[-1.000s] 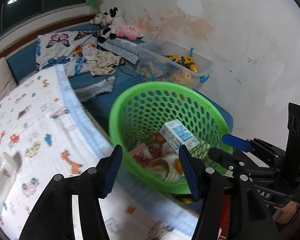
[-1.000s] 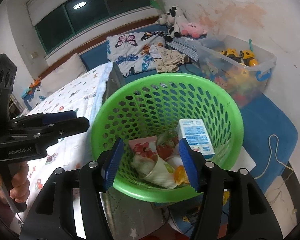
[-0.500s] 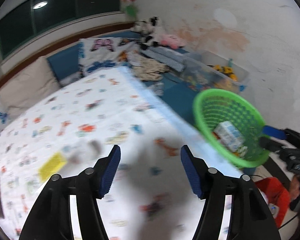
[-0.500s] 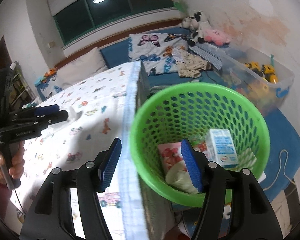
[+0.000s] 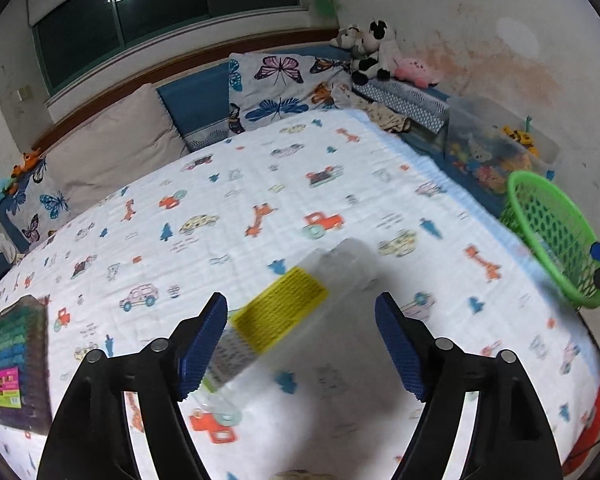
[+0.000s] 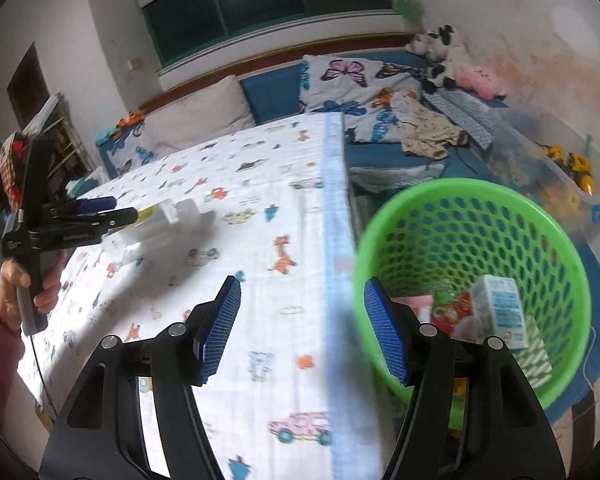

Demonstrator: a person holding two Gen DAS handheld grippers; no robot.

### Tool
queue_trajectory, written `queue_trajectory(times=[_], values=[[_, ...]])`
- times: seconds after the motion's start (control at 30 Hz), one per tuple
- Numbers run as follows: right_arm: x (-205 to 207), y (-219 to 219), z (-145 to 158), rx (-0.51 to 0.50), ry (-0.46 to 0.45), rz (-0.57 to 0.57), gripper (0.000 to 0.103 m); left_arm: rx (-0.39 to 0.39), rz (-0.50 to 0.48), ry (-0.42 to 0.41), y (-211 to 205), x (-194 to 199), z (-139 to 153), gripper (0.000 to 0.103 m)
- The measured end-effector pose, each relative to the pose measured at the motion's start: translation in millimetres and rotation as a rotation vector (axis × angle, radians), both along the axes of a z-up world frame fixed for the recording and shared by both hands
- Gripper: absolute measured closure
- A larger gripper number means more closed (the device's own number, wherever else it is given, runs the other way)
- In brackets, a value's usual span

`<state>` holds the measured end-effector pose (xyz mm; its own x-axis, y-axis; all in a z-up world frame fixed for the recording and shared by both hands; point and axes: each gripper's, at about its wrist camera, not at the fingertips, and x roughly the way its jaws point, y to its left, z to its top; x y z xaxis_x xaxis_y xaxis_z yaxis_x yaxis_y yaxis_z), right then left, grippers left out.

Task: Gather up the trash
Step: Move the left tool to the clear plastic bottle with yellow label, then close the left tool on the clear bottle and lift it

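Your left gripper (image 5: 300, 340) has just been opening, pads clear either side of the clear plastic bottle with yellow label (image 5: 284, 312) lying on the printed bedsheet (image 5: 260, 184). Centre it, then clamp (right gripper (image 6: 300, 328) unclenched, empty).

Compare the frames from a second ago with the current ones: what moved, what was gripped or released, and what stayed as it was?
The left gripper swung from the green basket across the bed to a clear bottle with a yellow label; its jaws have just been opening, the bottle lying between them ungripped. The right gripper drifted toward the bed edge, open and empty. The basket's trash, including the milk carton, stayed put.
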<state>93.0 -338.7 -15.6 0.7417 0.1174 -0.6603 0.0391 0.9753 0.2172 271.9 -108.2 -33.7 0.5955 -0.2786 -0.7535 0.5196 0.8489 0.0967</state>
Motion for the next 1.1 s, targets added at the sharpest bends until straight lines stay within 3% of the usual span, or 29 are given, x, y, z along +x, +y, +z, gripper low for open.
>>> queue_trajectory(times=[0.23,0.63,1.0,1.1], values=[[21.1,23.4,-2.5,-0.012,0.018,0.048,0.038,0.034,-0.048,0.036,6.9,14.1,-16.2,0.018],[53.2,56.5,-12.7,-0.016,0.045,0.124,0.037,0.048,-0.064,0.13,8.7,39.6,-42.7,0.018],[87.5,80.1,-34.1,-0.025,0.081,0.187,0.037,0.058,-0.124,0.173,-2.5,37.0,-41.2,0.044],[95.3,85.1,-41.7,-0.02,0.097,0.199,0.037,0.047,-0.117,0.188,-3.9,40.1,-42.5,0.045]])
